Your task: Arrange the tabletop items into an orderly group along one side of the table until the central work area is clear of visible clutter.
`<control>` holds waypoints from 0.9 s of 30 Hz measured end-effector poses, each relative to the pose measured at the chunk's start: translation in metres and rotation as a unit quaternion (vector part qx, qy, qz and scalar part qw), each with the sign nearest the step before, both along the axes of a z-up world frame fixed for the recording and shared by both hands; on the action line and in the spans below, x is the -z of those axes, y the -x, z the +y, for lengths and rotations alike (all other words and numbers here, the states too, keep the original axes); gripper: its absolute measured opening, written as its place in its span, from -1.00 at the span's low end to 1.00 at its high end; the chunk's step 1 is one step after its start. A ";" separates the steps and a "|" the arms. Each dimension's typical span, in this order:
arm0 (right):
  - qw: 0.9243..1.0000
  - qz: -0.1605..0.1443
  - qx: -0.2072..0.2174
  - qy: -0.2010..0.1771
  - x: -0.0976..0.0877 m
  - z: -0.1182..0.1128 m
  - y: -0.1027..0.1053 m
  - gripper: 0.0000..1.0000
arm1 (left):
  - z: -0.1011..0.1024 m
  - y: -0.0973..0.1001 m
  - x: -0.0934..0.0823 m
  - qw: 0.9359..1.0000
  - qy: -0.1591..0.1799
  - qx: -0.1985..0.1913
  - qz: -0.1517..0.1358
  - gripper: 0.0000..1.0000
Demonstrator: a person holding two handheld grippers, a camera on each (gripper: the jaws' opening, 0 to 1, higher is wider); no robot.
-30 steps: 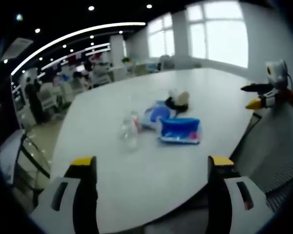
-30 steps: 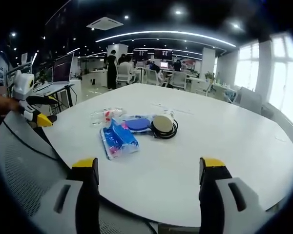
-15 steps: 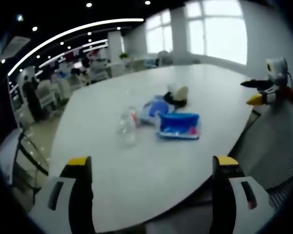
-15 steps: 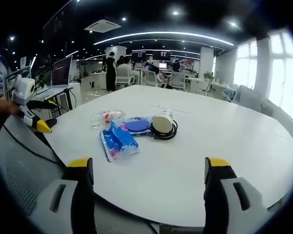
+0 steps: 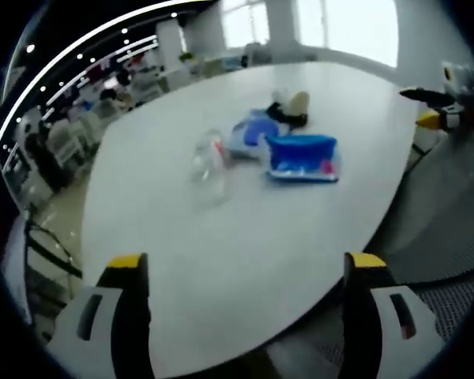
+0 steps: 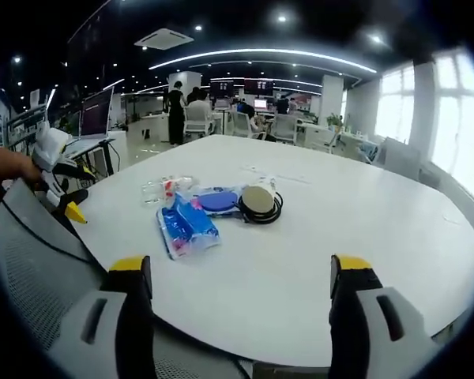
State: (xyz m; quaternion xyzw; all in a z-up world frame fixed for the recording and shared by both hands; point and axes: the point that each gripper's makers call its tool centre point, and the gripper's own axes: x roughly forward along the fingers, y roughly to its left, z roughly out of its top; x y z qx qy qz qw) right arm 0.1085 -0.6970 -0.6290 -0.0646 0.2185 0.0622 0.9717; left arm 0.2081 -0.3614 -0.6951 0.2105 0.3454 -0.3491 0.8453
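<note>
- Left tongs (image 5: pixel 241 272) gape wide and empty, well short of the cluster on the white bench (image 5: pixel 253 237)
- Clear bottle (image 5: pixel 208 162) lies beside the blue packet (image 5: pixel 302 155)
- Right tongs (image 6: pixel 241 272) are likewise wide, with the cable coil (image 6: pixel 261 203) well ahead

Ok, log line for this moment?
left hand-held gripper: open, empty | right hand-held gripper: open, empty | blue packet, clear bottle, cable: clustered on table, untouched

White table (image 6: pixel 363 229): clear bottle (image 5: pixel 208 162), blue packet (image 6: pixel 186 229), blue pouch (image 6: pixel 217 201), possibly cable-wrapped puck (image 6: pixel 261 201).
</note>
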 end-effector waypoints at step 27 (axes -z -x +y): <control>1.000 0.000 0.006 0.026 0.000 -0.006 -0.002 0.72 | -0.046 -0.101 0.012 0.998 -0.019 0.044 0.034 0.85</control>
